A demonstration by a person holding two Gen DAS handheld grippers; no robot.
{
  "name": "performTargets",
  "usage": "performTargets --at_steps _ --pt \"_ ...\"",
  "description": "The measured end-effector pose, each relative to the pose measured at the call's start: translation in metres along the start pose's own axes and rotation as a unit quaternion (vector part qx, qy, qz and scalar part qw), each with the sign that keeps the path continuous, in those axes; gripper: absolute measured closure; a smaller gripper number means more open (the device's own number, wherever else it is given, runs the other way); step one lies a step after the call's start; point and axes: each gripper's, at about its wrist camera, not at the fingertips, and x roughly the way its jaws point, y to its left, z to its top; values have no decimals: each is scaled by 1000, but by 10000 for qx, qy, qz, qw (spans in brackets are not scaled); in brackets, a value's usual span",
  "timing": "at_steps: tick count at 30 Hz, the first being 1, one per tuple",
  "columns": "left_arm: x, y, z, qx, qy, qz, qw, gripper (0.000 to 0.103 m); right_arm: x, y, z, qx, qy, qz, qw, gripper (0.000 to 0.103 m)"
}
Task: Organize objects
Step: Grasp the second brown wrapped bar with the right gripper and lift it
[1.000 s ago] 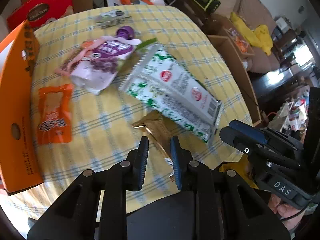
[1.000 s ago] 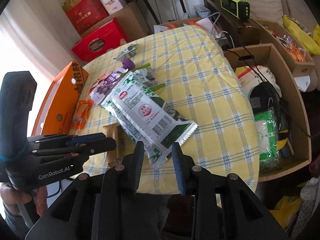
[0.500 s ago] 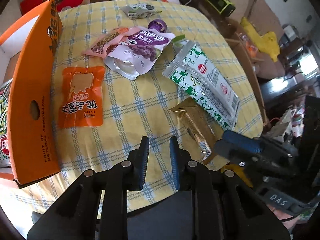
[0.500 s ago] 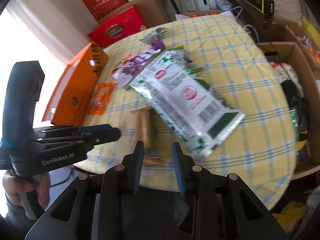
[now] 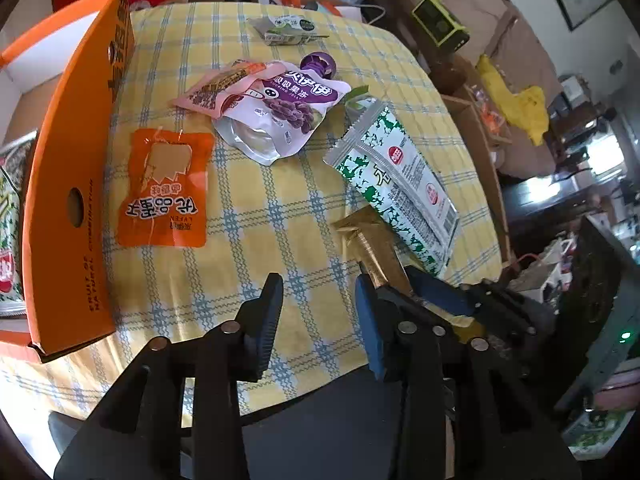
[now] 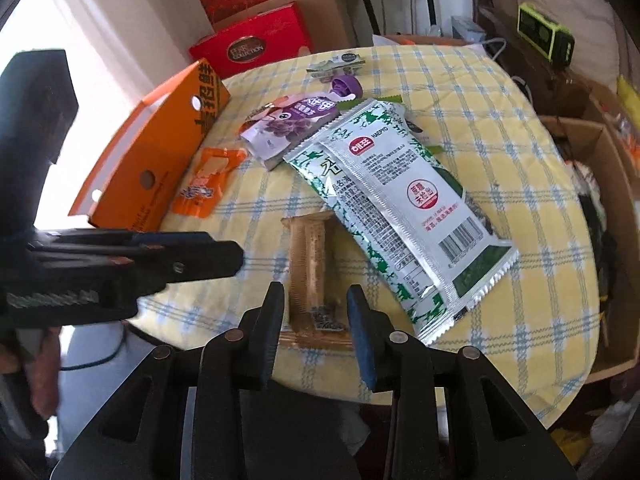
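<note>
- Snacks all over the yellow checked table [image 5: 256, 240], with an orange box [image 5: 76, 184] standing open along its left edge, probably where they go.
- Gold bar [image 6: 312, 268] looks like the next target. It lies near the front edge, one end tucked just under the green packet [image 6: 400, 208].
- Right gripper [image 6: 316, 320] hangs right above the bar's near end, jaws closing, with the bar between them. Pads don't seem to press on it yet, far as I can tell.
- Left gripper [image 5: 316, 312] sits over bare cloth just left of the bar, jaws opening, nothing in them.
- Handling guess: the bar's light, with a fairly stiff core and crinkly, slick foil. I'd pinch across the narrow width on the body, not the flat sealed end, which would just fold.
- Watch out: lifting could drag the green packet along, since they overlap.
- Orange sachet [image 5: 164, 188] and purple pouch [image 5: 280, 116] lie further back. Both look soft and floppy, so I'd grab them by an edge.
</note>
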Motion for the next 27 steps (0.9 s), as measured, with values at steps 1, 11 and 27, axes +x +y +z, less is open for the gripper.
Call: performTargets --at_steps 1,11,27 --pt "0 1 0 -37 15 -74 10000 63 0 -2 0 65 -21 60 10000 78" --pt "7 20 3 -706 202 -1173 9904 54 9 -54 -3 1828 65 2199 9582 82" --pt "26 38 22 -1503 143 -2610 9535 73 14 -80 -8 2898 255 4110 8640 83"
